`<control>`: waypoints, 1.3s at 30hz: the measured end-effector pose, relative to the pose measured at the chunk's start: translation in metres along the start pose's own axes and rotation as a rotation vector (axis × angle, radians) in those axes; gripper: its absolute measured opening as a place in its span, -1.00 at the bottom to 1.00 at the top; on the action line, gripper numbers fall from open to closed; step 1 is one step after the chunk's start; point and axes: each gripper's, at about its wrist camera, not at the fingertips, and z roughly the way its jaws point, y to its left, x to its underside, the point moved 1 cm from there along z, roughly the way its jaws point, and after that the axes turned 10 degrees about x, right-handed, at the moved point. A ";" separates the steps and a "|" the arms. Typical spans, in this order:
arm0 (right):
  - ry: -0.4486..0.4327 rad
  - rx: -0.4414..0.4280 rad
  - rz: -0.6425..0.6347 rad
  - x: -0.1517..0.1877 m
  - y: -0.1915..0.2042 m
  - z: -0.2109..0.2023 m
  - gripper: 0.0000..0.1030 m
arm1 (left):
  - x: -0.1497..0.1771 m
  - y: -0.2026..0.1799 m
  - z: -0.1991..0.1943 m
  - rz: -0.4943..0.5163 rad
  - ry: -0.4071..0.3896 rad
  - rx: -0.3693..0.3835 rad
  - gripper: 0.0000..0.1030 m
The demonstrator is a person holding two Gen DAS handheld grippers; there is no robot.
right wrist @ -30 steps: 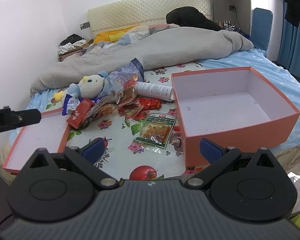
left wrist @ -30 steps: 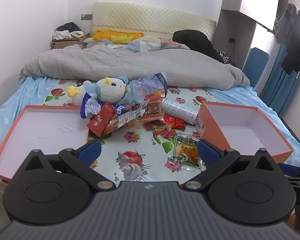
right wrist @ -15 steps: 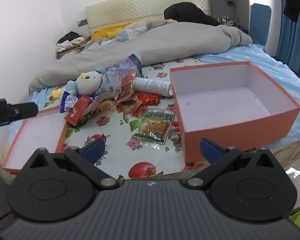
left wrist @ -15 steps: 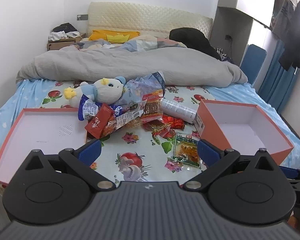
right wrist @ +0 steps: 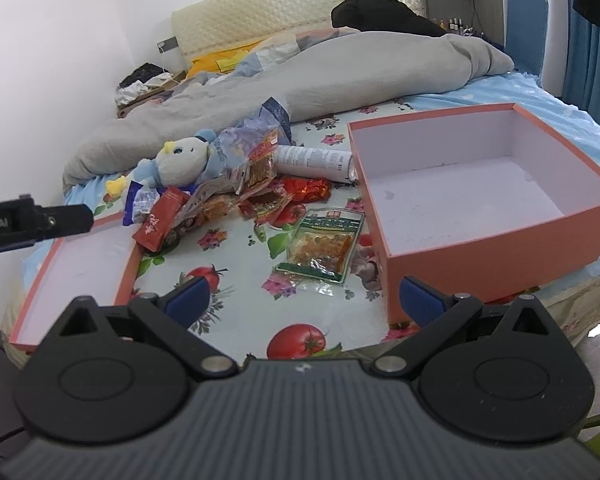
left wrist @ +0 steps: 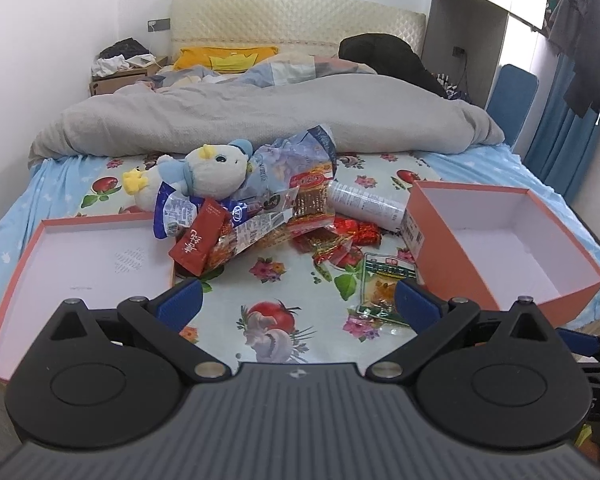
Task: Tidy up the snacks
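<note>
A heap of snack packets [left wrist: 276,216] [right wrist: 236,196] lies on the flowered sheet, with a red packet [left wrist: 199,240] leaning at its left and a white can [left wrist: 364,204] [right wrist: 316,162] at its right. Nearer to me lies a green packet of yellow snacks [left wrist: 384,288] [right wrist: 324,244]. An empty orange box [left wrist: 500,240] [right wrist: 472,200] stands at the right, its shallow lid [left wrist: 76,260] [right wrist: 80,264] at the left. My left gripper [left wrist: 298,302] and right gripper [right wrist: 300,300] hover open before the bed's near edge, holding nothing.
A plush duck [left wrist: 204,170] [right wrist: 176,160] rests on the heap's far side. A grey duvet [left wrist: 268,120] covers the back of the bed. A blue chair [left wrist: 512,96] and curtains stand at the right. The left gripper's body [right wrist: 32,222] shows at the right wrist view's left edge.
Both cameras have drifted a little; the bed and boxes sit slightly differently in view. Nothing on the bed has moved and both grippers have stayed open.
</note>
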 end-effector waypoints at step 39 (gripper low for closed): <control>0.028 0.069 -0.068 0.003 0.065 0.122 0.63 | -0.009 0.114 0.129 0.170 0.093 -0.085 0.97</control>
